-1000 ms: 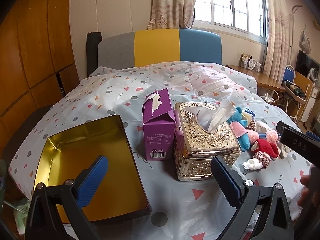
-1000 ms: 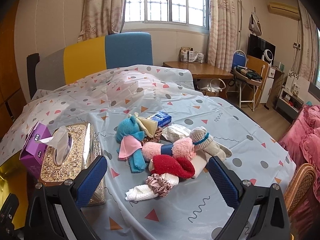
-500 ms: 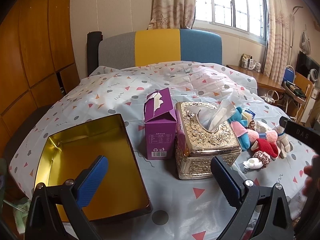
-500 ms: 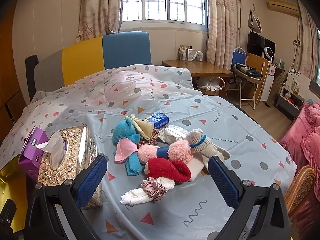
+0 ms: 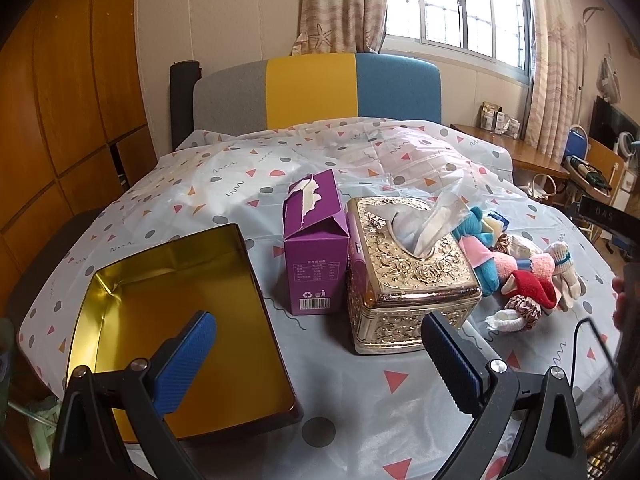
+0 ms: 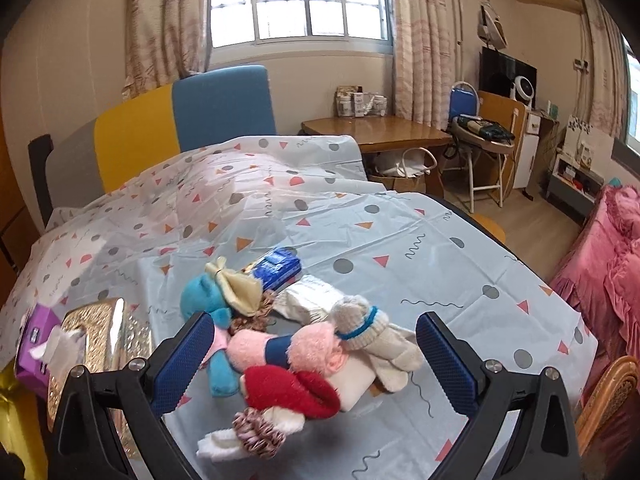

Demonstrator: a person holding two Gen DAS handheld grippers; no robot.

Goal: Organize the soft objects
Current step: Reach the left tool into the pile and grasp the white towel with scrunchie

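A heap of soft things lies on the patterned cover: a red plush piece (image 6: pixel 292 390), a pink roll with a blue band (image 6: pixel 280 348), a cream knitted toy (image 6: pixel 372 336), a teal plush (image 6: pixel 200 300) and a pink scrunchie (image 6: pixel 256 432). My right gripper (image 6: pixel 312 364) hovers open just above this heap, its fingers on either side of it. The same heap (image 5: pixel 528 276) shows at the right in the left wrist view. My left gripper (image 5: pixel 316 360) is open and empty, between the gold tin tray (image 5: pixel 92 300) and the gold tissue box (image 5: pixel 404 272).
A purple carton (image 5: pixel 316 240) stands beside the tissue box. A blue packet (image 6: pixel 278 266) and a white pouch (image 6: pixel 312 298) lie behind the toys. The bed drops off at the right toward a wooden desk (image 6: pixel 376 132), a folding chair (image 6: pixel 480 148) and pink bedding (image 6: pixel 612 272).
My right gripper has moved forward and down toward the heap, which now fills the space between its fingers. The left gripper has hardly moved. Both stay open.
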